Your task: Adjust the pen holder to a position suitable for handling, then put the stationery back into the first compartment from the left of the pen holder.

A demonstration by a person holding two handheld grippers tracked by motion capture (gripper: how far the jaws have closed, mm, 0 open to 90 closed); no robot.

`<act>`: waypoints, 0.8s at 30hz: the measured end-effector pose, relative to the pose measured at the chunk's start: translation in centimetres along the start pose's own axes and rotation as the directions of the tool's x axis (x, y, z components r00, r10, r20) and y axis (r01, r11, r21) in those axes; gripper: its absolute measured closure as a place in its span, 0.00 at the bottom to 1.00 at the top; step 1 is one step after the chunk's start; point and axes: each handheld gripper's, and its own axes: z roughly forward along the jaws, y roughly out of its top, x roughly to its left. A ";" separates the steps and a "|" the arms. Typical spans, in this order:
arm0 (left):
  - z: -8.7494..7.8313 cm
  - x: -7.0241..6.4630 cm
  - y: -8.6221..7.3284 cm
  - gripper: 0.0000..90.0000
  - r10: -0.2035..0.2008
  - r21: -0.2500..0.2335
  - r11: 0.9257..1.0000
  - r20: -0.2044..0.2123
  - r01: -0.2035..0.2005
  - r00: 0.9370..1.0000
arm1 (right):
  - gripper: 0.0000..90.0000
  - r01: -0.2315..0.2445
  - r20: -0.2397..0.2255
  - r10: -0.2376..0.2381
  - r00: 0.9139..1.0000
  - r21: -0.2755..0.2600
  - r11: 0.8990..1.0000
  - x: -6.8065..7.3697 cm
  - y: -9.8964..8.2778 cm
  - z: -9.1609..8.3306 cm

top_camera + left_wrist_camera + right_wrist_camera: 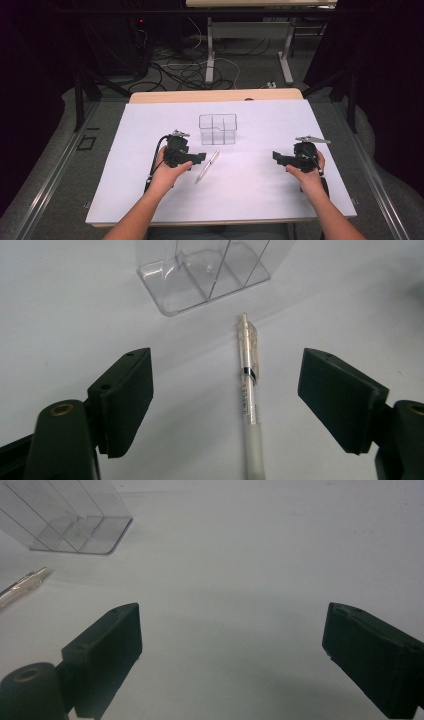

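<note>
The slim clear-barrelled plastic pen (248,390) lies flat on the white table sheet (150,125), just in front of the clear divided plastic organiser box (218,128). The left gripper (225,400) straddles it, jaws wide, touching nothing. The pen is probably light, stiff and slick; grip mid-barrel. The right gripper (230,655) gapes empty, well right of the box

One pen (207,165), one clear divided box (218,129), two grippers

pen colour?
Clear barrel, pale grey grip, black band: the pen, best in the left gripper view.
</note>
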 end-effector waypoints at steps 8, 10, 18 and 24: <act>0.4 0.2 -0.6 0.23 0.010 0.051 0.999 -0.015 -0.009 1.000 | 0.09 0.015 0.001 -0.015 1.000 -0.005 1.000 0.3 0.1 0.0; 0.5 0.2 -0.7 0.24 0.007 0.056 0.998 -0.009 -0.006 1.000 | 0.09 0.020 -0.002 -0.020 1.000 -0.002 1.000 0.2 0.1 0.0; 0.8 -0.2 -0.9 0.34 0.019 0.096 0.995 0.006 -0.019 1.000 | 0.09 0.022 -0.003 -0.022 1.000 -0.001 1.000 0.3 0.1 0.0; 1.0 -0.6 -0.9 0.36 0.025 0.129 0.991 0.017 -0.027 1.000 | 0.09 0.021 -0.007 -0.021 1.000 0.002 1.000 0.3 0.1 0.2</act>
